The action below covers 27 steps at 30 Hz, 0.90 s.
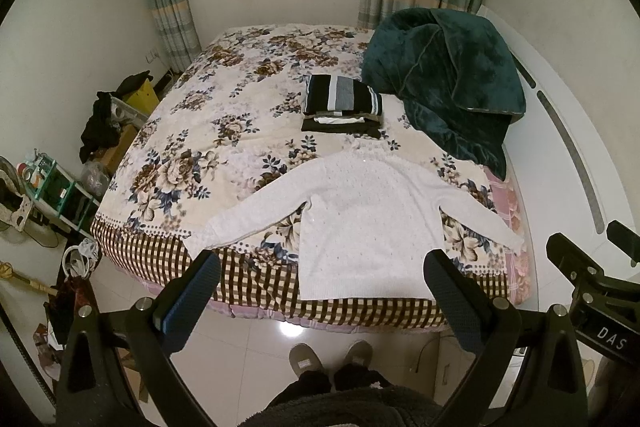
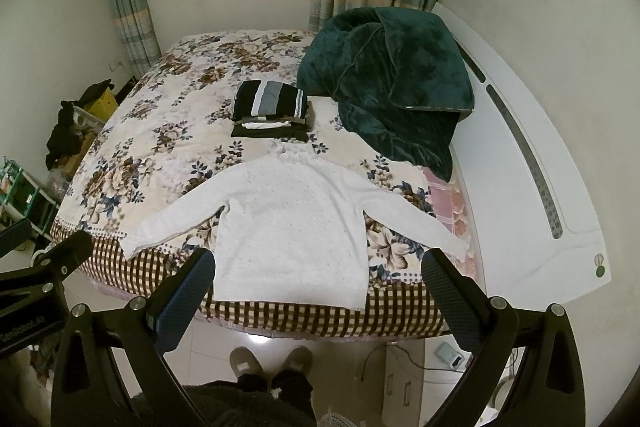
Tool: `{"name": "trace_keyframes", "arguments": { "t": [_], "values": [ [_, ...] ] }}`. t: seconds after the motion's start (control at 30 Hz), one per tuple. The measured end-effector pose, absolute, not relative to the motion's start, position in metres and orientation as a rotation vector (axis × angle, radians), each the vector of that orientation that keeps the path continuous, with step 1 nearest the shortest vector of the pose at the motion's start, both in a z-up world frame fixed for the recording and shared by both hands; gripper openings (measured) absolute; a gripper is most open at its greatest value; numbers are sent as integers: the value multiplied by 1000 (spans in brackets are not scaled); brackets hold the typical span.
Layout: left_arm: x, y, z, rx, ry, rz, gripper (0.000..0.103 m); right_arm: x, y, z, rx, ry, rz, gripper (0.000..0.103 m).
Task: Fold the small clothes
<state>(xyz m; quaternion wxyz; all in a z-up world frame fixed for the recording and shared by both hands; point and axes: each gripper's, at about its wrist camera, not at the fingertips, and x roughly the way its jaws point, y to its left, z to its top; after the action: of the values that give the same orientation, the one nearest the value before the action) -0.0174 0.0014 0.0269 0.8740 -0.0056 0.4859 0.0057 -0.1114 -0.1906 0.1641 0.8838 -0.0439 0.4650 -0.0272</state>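
A small white knitted sweater [image 1: 368,219] lies flat on the floral bed, sleeves spread, hem hanging over the near edge; it also shows in the right wrist view [image 2: 292,227]. Behind it sits a stack of folded clothes [image 1: 342,103] with a black, grey and white striped piece on top, also in the right wrist view [image 2: 272,109]. My left gripper [image 1: 322,267] is open and empty, held above the floor in front of the hem. My right gripper [image 2: 318,265] is open and empty, likewise in front of the bed edge.
A dark green blanket [image 1: 448,75] is heaped at the bed's back right by the white headboard [image 2: 520,155]. Shelves and clutter [image 1: 52,187] stand left of the bed. The person's slippered feet [image 1: 328,359] stand on the tiled floor below.
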Motion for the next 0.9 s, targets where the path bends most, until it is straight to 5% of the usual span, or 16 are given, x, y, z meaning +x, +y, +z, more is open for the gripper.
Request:
{"name": "trace_keyframes", "arguments": {
  "t": [0.9],
  "values": [
    [-6, 18, 38, -21, 985, 3, 103, -103, -180, 169, -92, 954, -54, 103]
  ]
}}
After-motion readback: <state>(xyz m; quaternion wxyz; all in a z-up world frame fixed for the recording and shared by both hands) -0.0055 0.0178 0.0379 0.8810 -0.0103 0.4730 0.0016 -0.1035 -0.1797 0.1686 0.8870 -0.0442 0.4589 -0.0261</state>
